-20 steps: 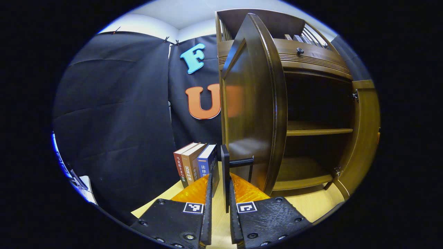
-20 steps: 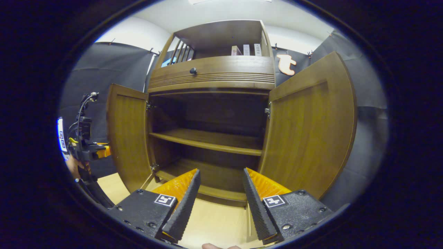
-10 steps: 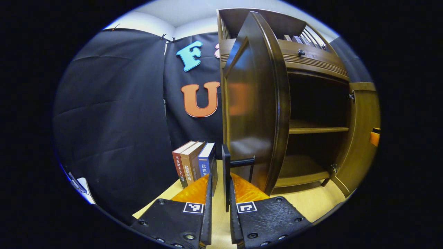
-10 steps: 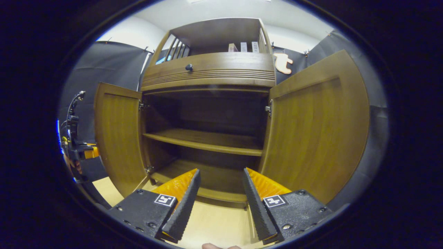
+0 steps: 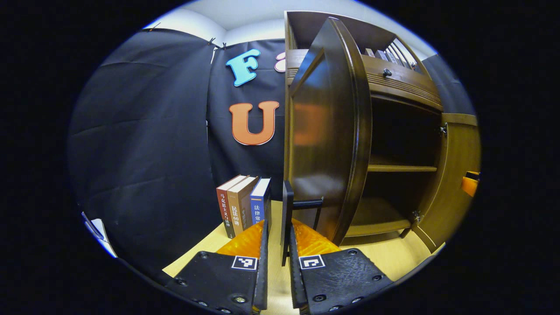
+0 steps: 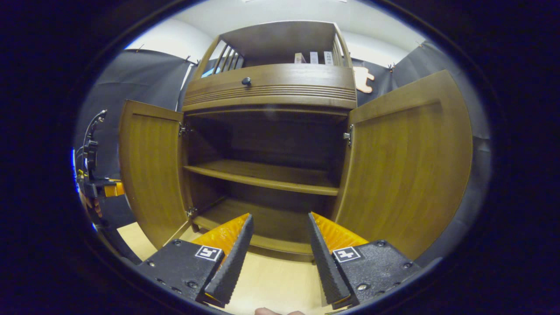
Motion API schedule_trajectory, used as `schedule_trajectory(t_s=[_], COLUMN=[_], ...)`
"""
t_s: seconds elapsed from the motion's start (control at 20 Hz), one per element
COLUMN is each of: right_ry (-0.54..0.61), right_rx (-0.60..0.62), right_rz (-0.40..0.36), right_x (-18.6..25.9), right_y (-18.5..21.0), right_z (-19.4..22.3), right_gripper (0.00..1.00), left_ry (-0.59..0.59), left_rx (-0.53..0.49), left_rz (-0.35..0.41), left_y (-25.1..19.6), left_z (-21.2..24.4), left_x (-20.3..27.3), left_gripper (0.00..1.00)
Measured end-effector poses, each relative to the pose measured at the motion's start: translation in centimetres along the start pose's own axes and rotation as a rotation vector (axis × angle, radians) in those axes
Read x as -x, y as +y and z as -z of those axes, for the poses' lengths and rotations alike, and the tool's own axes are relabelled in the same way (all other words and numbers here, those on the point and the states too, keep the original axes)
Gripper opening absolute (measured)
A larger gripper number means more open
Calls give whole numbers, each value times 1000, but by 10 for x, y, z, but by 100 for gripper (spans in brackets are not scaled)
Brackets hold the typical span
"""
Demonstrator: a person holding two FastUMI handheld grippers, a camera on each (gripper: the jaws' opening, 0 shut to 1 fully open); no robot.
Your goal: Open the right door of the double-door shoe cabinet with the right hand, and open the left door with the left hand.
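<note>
Dark brown wood of the shoe cabinet [image 6: 271,87] fills the right gripper view, w/ both doors swung wide: left door [image 6: 151,170] at 9 o'clock, right door [image 6: 407,162] at 3 o'clock, and the shelf [image 6: 262,175] between them. The right gripper [image 6: 278,249] hovers in front of the cabinet above the light desk [image 6: 271,288], jaws wide apart and holding nothing. In the left gripper view the left gripper [image 5: 276,245] has its jaws nearly closed on the black handle [image 5: 286,218] of the left door [image 5: 328,140], and three books [image 5: 243,205] stand at approx 11 o'clock from it, near the door's outer face.
</note>
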State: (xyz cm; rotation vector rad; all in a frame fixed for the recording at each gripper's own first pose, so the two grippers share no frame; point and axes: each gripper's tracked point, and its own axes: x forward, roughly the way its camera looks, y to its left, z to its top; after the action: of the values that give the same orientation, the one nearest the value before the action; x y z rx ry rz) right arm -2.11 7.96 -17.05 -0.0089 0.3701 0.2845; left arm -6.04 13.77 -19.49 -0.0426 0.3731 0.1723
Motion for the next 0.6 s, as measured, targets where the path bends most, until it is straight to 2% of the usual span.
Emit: schedule_trajectory(t_s=[0.1, 0.15, 0.2, 0.25, 0.35, 0.4, 0.45, 0.5, 0.55, 0.6], right_ry=[4, 5, 7, 8, 16, 21, 24, 27, 31, 33], right_rx=[4, 6, 9, 14, 16, 14, 12, 10, 9, 8], right_rz=[0, 0, -4, -6, -10, -15, -21, -25, -29, -32], right_x=[1, 1, 2, 2, 2, 2, 3, 2, 2, 4], right_y=[5, 8, 12, 16, 21, 25, 28, 28, 28, 29], right_z=[0, 0, 0, 0, 2, 4, 5, 4, 4, 5], right_gripper=[78, 78, 73, 78, 78, 78, 73, 78, 78, 83], left_ry=[-5, -3, -4, -1, 11, 27, 39, 33, 39, 40], left_rx=[24, 37, 37, 22, 10, 7, -3, -4, 12, 19], left_rz=[5, 9, 16, 14, 7, -1, -16, -19, -12, -18], left_y=[5, 5, 5, 8, 19, 28, 34, 37, 36, 38], left_z=[1, 1, 3, 6, 14, 21, 26, 22, 22, 23], left_x=[-1, -1, 1, 2, 8, 9, 11, 11, 11, 11], left_gripper=[20, 25, 31, 25, 25, 25, 24, 19, 19, 20])
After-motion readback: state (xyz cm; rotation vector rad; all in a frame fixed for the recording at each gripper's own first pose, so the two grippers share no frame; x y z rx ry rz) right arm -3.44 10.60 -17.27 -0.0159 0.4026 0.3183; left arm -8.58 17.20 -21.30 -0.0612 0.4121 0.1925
